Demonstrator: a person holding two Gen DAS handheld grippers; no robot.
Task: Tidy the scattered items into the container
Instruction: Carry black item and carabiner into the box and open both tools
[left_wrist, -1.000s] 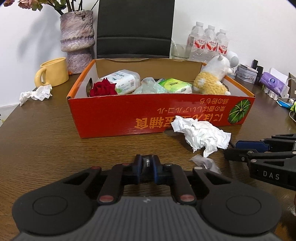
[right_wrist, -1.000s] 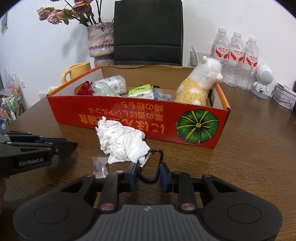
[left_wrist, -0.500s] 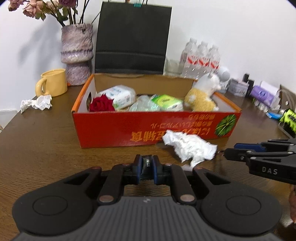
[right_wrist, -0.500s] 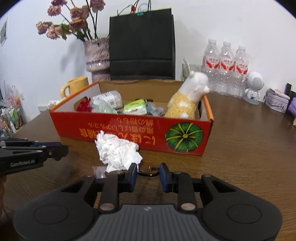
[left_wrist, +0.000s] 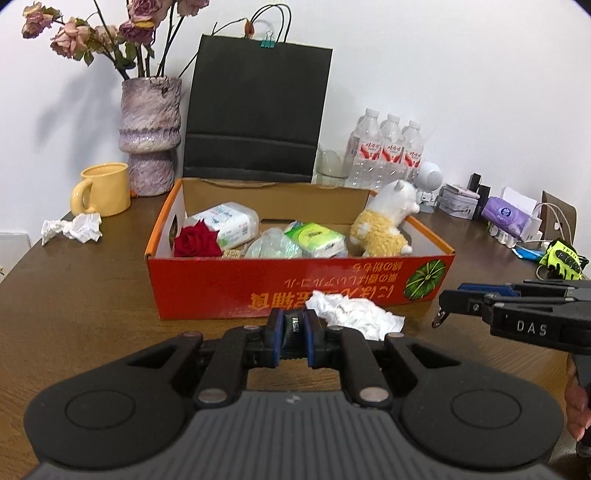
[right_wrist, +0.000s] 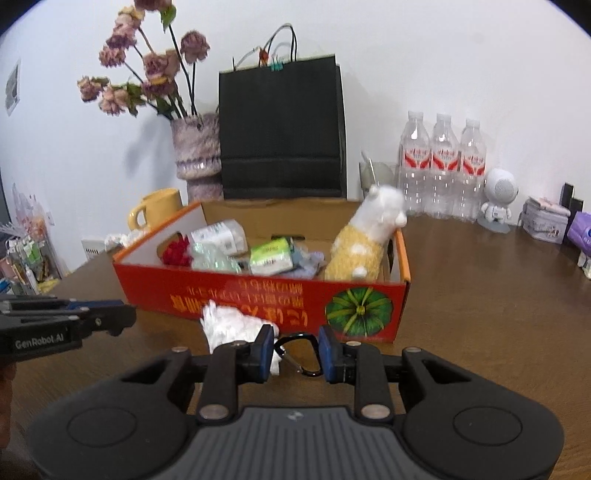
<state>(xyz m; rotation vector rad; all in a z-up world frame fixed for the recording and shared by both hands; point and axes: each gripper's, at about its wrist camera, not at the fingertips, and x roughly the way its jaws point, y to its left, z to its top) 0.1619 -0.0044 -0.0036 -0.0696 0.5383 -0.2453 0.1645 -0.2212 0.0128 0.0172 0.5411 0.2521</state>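
Note:
A red cardboard box (left_wrist: 229, 291) (right_wrist: 236, 299) holds a red rose, tissue packs and a plush alpaca (left_wrist: 384, 225). A crumpled white tissue (left_wrist: 354, 314) (right_wrist: 229, 326) lies on the table against its front wall. My left gripper (left_wrist: 293, 334) is shut on a small black ridged object (left_wrist: 293, 326), held above the table in front of the box. My right gripper (right_wrist: 296, 350) is shut on a black carabiner (right_wrist: 301, 335), which hangs between its pads. Each gripper shows side-on in the other's view: the right gripper (left_wrist: 443, 299), the left gripper (right_wrist: 127, 319).
A second crumpled tissue (left_wrist: 72, 229) lies by a yellow mug (left_wrist: 103, 194) at the back left. A vase of dried flowers (left_wrist: 149, 136), a black paper bag (left_wrist: 255, 114) and water bottles (left_wrist: 384, 151) stand behind the box. Small items crowd the back right.
Both grippers have risen from the table with their objects. The carabiner has left the tabletop. More of the box's inside and of the wall behind it now shows.

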